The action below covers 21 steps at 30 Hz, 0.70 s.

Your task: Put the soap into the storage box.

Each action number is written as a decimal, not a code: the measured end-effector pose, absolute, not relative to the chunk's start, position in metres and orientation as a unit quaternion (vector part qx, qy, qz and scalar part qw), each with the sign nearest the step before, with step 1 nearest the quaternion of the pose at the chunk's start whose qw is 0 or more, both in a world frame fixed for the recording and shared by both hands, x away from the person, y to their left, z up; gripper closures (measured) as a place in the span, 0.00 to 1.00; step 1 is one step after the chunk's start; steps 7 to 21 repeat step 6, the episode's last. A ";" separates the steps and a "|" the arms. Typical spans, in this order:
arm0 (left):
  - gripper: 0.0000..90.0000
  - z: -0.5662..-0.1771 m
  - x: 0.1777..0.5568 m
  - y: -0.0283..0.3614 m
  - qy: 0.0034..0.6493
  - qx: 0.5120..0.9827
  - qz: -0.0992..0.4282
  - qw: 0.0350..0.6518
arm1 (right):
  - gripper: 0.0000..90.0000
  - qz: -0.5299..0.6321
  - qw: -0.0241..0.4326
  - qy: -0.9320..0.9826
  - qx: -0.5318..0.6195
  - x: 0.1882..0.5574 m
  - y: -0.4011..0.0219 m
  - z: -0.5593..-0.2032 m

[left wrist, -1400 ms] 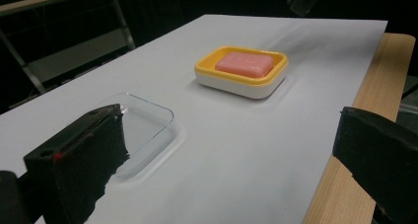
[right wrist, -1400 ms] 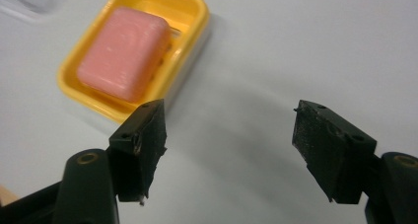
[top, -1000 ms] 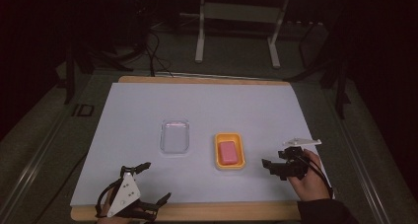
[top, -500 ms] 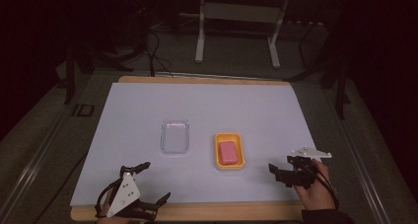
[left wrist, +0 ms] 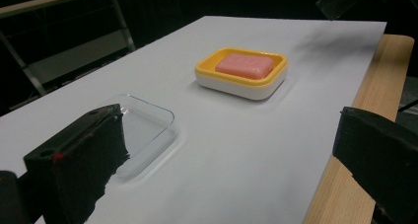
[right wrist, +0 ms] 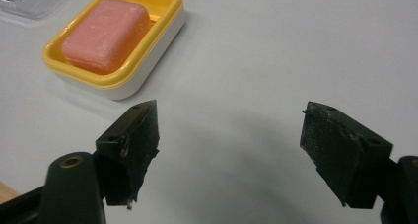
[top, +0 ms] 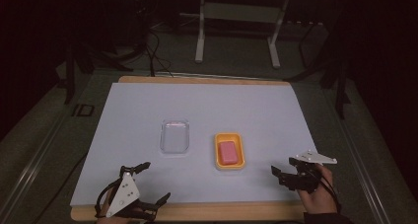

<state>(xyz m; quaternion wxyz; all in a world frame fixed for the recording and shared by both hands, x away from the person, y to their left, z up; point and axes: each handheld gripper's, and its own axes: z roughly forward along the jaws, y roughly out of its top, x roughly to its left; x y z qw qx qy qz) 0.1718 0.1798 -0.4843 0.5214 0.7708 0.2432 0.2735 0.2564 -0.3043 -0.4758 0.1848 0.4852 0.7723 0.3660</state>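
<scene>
A yellow soap dish (top: 229, 163) (left wrist: 241, 81) (right wrist: 162, 17) holds a pink soap bar (top: 228, 152) (left wrist: 245, 65) (right wrist: 106, 34) near the middle of the white sheet (top: 222, 105). To its left lies a clear plastic tray (top: 175, 136) (left wrist: 143, 128). My right gripper (top: 277, 175) (right wrist: 229, 130) hovers low over the sheet to the right of the dish. It is open, its jaws have just been closing a little, and nothing is between them. My left gripper (top: 155, 182) (left wrist: 229, 135) stands wide open at the front left edge, in front of the clear tray, and holds nothing.
The sheet lies on a wooden board whose edge (top: 197, 211) (left wrist: 355, 135) shows along the front. Beyond the table stand metal frame legs (top: 199, 31), with cables (top: 153, 46) on the dark floor. Bare sheet spreads behind the dish and tray.
My right gripper has drawn back from the soap dish, moving right and toward the front edge. The left gripper, dish and tray have not moved.
</scene>
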 end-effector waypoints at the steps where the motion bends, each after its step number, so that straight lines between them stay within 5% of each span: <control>1: 0.00 -0.484 0.172 0.180 0.243 0.771 0.274 0.522 | 0.25 0.366 0.184 0.773 0.485 0.257 -0.304 -0.476; 21: 0.00 -0.484 0.172 0.180 0.243 0.771 0.273 0.521 | 0.25 0.361 0.176 0.775 0.488 0.258 -0.304 -0.479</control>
